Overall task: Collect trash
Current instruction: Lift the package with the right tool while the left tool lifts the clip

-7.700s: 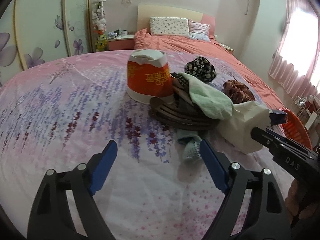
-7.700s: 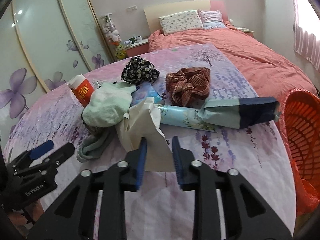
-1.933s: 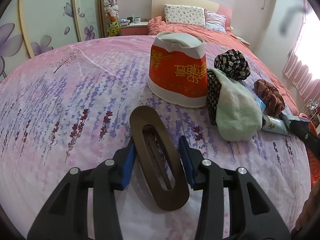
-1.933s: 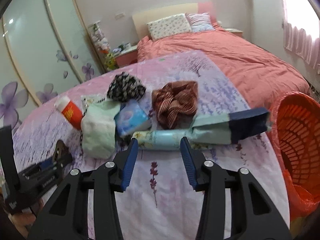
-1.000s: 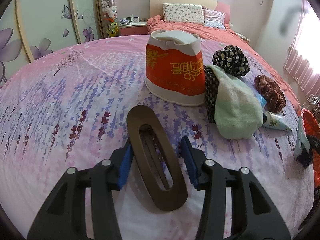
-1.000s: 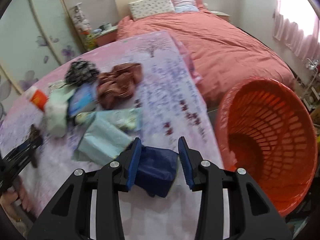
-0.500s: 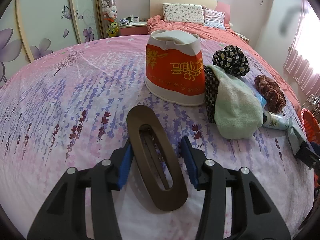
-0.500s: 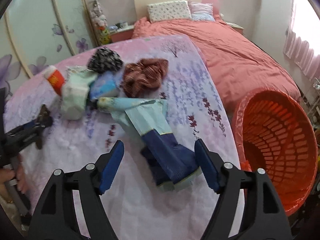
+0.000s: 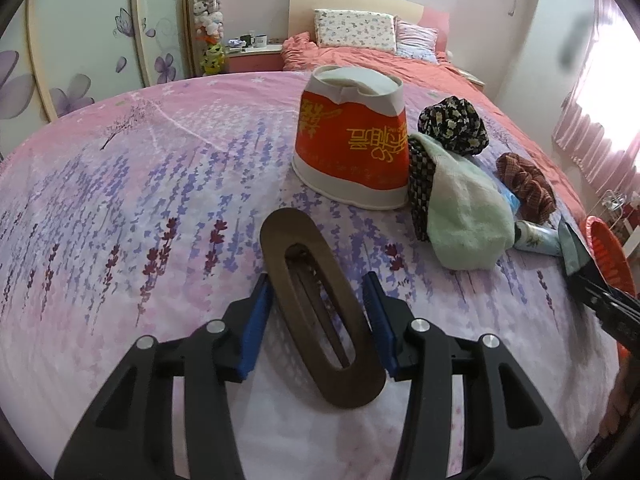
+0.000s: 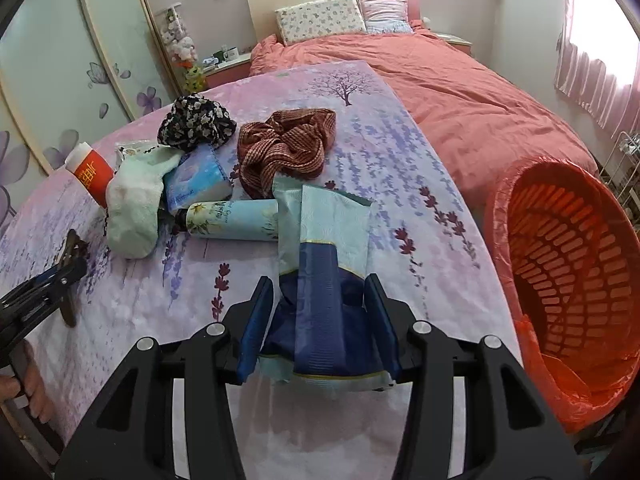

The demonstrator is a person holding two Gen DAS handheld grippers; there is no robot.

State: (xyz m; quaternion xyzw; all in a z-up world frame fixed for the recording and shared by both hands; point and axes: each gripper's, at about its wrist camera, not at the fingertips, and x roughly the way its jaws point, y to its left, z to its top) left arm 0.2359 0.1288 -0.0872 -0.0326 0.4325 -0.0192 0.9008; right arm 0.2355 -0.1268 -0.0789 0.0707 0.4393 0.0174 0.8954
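Observation:
My left gripper point(image 9: 318, 316) is shut on a brown oval hair clip point(image 9: 320, 312), held just above the purple flowered sheet. An upturned orange paper cup point(image 9: 352, 148) stands beyond it. My right gripper point(image 10: 320, 324) is shut on the dark blue end of a light blue and navy wrapper point(image 10: 326, 280) that lies on the sheet. An orange trash basket point(image 10: 560, 280) with a red liner stands off the right edge. The left gripper with the clip also shows in the right wrist view point(image 10: 60, 276).
A pile sits mid-sheet: a pale green sock point(image 10: 134, 200), a light blue tube point(image 10: 232, 220), a blue tissue pack point(image 10: 198, 180), a brown scrunchie point(image 10: 284, 148) and a black flowered scrunchie point(image 10: 194, 120). A bed with a salmon cover point(image 10: 460, 100) lies behind.
My right gripper has closed from wide open onto the wrapper's dark blue end. My left gripper has stayed still, holding the hair clip.

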